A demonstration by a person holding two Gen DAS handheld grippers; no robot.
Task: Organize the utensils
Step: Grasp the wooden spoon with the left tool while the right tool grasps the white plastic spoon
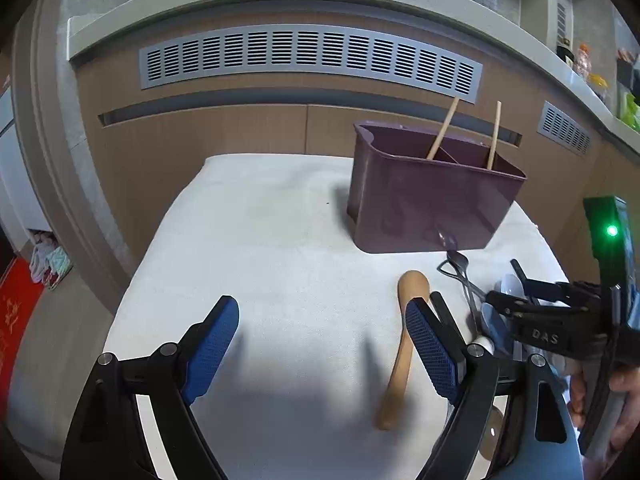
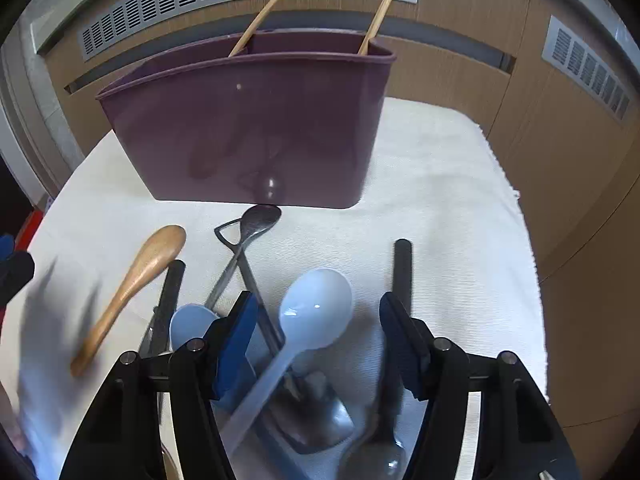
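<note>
pale blue plastic sits right under the right claw (image 2: 316, 336): the white-blue spoon (image 2: 316, 300) has its bowl just ahead of the fingertips and its handle running back and down-left between the jaws, so the long axis crosses the gap on a slant. jaws part-way apart, pads not pressing on anything i can see, so released for now. this hand is clearly the nearer one to the pile. just left of it, a second blue spoon (image 2: 192, 322), then the crossed metal spoon (image 2: 258, 220) and slotted tool (image 2: 228, 232), and further left the wooden spoon (image 2: 132, 292).

left claw (image 1: 320, 344) spread wide over bare white cloth (image 1: 280, 240), empty; the wooden spoon (image 1: 404, 344) lies just outside its right finger, pointing away.

beyond, the purple caddy (image 2: 256, 128) with two chopsticks (image 2: 264, 16). only the right view shows the pile; only the left shows the caddy's dividers.
</note>
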